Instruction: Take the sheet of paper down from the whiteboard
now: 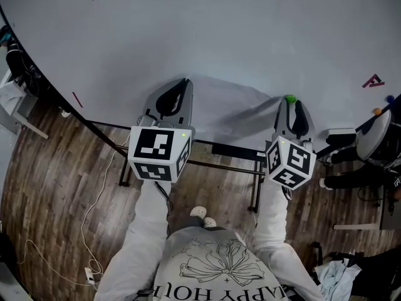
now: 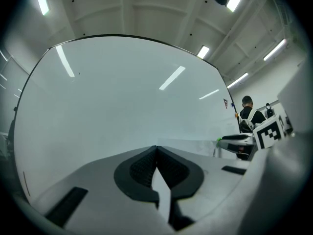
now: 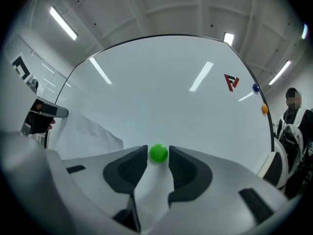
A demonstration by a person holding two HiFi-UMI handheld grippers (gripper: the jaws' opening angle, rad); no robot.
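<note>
- My right gripper has its jaws apart, with the green magnet sitting between the tips. The pads are not pressing on it yet.
- My left gripper is over to the left of the green magnet with its jaws pressed together. They look to be pinching the far edge of the sheet of paper.
- The sheet is on the whiteboard. It runs from the green magnet across to the left gripper, puckered and lifting off the board on that side.
- Step in hand, as I judge it: close on the green magnet and take it off.
- To do it well, I would centre the magnet between the pads and close squarely on its sides. Then I would tip it off rather than slide it, so the paper is not dragged or torn.
- I would keep the left pinch steady, since the sheet will probably hang from it once freed.
- Writing: a red angular logo mark up and to the right of the green magnet, which I cannot read as a word.
- Beyond the logo sit a blue magnet and an orange magnet.
- The shirt print shows "HAPPY HO", and the rest is cut off.
</note>
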